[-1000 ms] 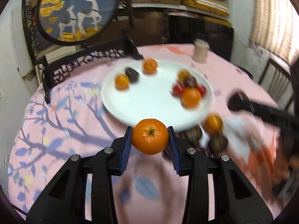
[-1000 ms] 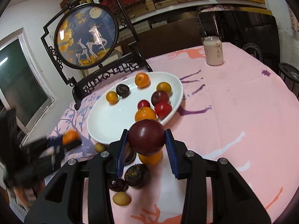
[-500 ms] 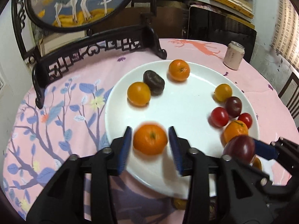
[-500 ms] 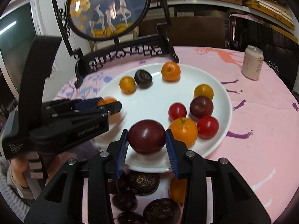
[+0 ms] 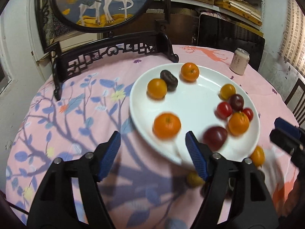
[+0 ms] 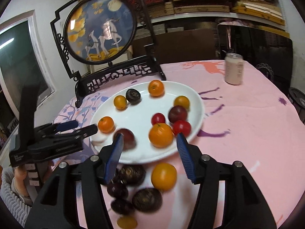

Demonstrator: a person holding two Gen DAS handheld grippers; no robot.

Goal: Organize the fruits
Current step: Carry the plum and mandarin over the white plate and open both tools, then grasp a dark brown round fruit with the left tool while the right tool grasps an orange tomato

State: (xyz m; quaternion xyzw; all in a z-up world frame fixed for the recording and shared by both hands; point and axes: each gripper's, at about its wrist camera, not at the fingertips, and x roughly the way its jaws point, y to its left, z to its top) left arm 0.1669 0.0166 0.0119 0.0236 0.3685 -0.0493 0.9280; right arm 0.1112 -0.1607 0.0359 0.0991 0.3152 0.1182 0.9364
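Two fruits have just been set down near the front rim of the white plate (image 5: 192, 95): a mandarin (image 5: 167, 125) beyond the left gripper (image 5: 153, 143) and a dark red plum (image 6: 124, 138) just past the right gripper (image 6: 148, 142). Both pairs of jaws have just been opening and now stand wide apart, with nothing between the blue ribbed pads; the plum lies close behind the right gripper's left pad. Both fruits are blurred, so a roll is judged possible: the plate is smooth, glossy and shallow, the fruits are round and slick-skinned, and a nudge from a withdrawing pad could send either one over the low rim or into the cluster of cherry tomatoes (image 6: 182, 127) and the larger orange (image 6: 161, 135). On the soft pink printed cloth (image 6: 247, 124) below the plate more fruit waits: a smooth orange fruit (image 6: 164, 176) and wrinkled, dull, dark purple fruits (image 6: 131, 174), lying touching or near one another, so that one could be knocked aside while its neighbour is reached for
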